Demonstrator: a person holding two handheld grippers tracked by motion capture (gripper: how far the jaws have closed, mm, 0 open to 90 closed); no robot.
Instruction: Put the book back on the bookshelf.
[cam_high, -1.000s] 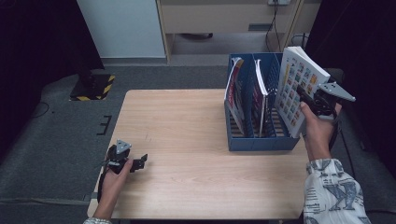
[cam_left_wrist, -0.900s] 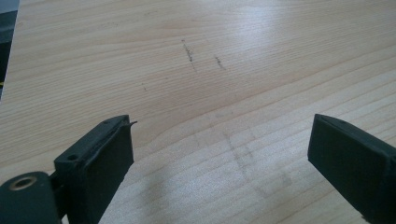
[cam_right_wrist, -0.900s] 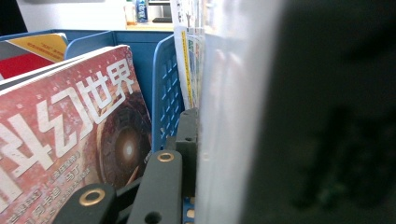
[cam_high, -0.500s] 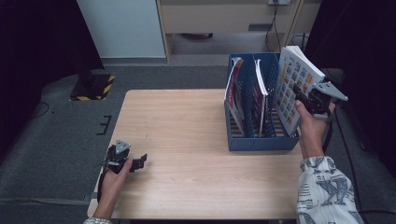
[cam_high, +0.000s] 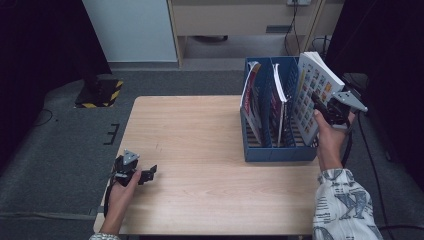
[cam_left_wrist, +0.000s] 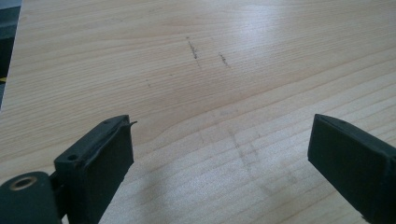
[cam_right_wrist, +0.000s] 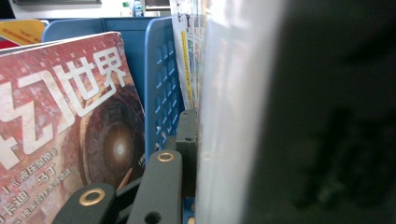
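My right gripper (cam_high: 320, 107) is shut on a white book (cam_high: 311, 90) whose cover is a grid of small coloured pictures. The book stands tilted, its lower edge inside the rightmost slot of the blue file rack (cam_high: 280, 152). In the right gripper view the book's pale edge (cam_right_wrist: 233, 116) runs up between the jaws, beside a blue perforated divider (cam_right_wrist: 161, 93). My left gripper (cam_high: 149, 173) rests low on the wooden table (cam_high: 200, 130) near its front left corner, open, with bare wood between its fingers (cam_left_wrist: 105, 154).
A red magazine (cam_right_wrist: 70, 116) leans in the rack's left slot (cam_high: 252, 100), and another thin one (cam_high: 277, 97) stands in the middle slot. Beyond the table are grey carpet, a cabinet and cables. A black-and-yellow foot (cam_high: 97, 92) sits on the floor at the far left.
My right hand has sunk a little, bringing the book lower into the rack's right slot. The left hand has stayed in place.
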